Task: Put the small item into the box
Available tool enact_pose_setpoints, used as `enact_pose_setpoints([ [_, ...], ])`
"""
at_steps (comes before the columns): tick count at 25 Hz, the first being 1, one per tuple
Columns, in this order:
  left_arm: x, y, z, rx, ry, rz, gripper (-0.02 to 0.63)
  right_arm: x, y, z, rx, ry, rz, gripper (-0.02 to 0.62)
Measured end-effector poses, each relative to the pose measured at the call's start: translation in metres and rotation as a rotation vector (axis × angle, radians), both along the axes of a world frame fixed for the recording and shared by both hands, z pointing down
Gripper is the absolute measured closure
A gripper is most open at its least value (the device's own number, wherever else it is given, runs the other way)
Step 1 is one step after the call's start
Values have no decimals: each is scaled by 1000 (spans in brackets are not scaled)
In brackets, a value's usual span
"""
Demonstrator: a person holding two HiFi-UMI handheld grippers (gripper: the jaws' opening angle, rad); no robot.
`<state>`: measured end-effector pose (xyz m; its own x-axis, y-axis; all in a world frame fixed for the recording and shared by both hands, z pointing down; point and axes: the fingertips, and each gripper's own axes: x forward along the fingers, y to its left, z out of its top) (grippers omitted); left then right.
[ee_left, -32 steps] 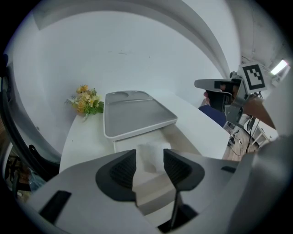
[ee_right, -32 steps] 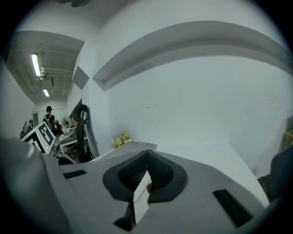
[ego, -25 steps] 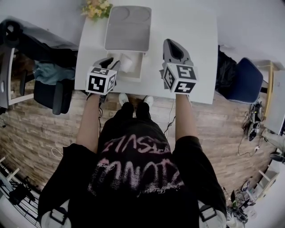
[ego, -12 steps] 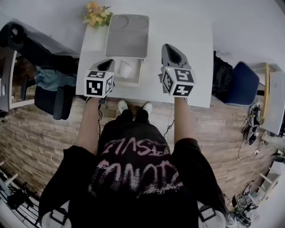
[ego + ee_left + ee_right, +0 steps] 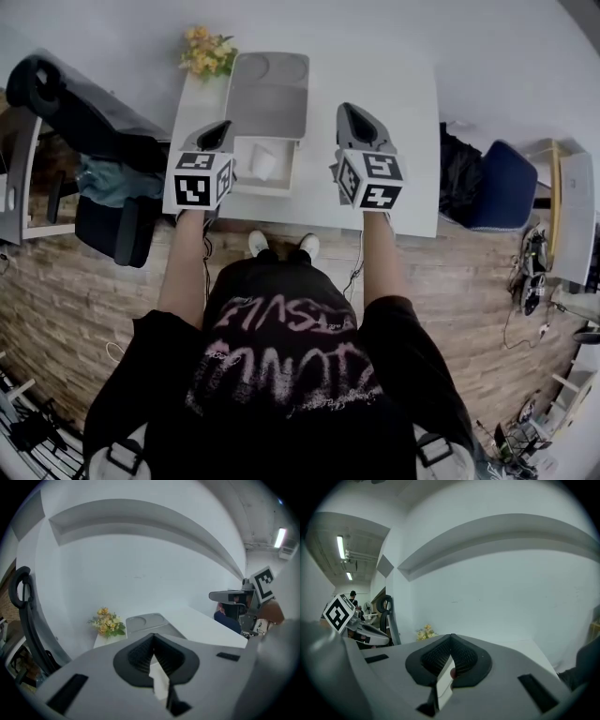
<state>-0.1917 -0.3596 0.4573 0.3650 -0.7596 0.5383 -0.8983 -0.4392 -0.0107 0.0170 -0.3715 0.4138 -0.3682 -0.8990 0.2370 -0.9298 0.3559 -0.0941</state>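
Holding my left claw (image 5: 215, 136) and my right claw (image 5: 359, 118) up over the white table (image 5: 412, 141), I have both shut tight, with nothing in them. The small white item (image 5: 264, 163) sits inside the open box (image 5: 262, 188), just beside my left claw. The grey lid (image 5: 269, 94) lies back behind the box. Yellow flowers (image 5: 208, 49) stand at the far left corner.

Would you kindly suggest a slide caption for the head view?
Left gripper and right gripper hover above the table; small item sits inside the open box.
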Motion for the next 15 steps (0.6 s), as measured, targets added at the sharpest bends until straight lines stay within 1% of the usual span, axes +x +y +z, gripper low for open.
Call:
enact_pose_setpoints([
  [15, -4, -10, -92, 229, 20, -19, 604, 8, 5, -39, 75, 0, 20, 586],
])
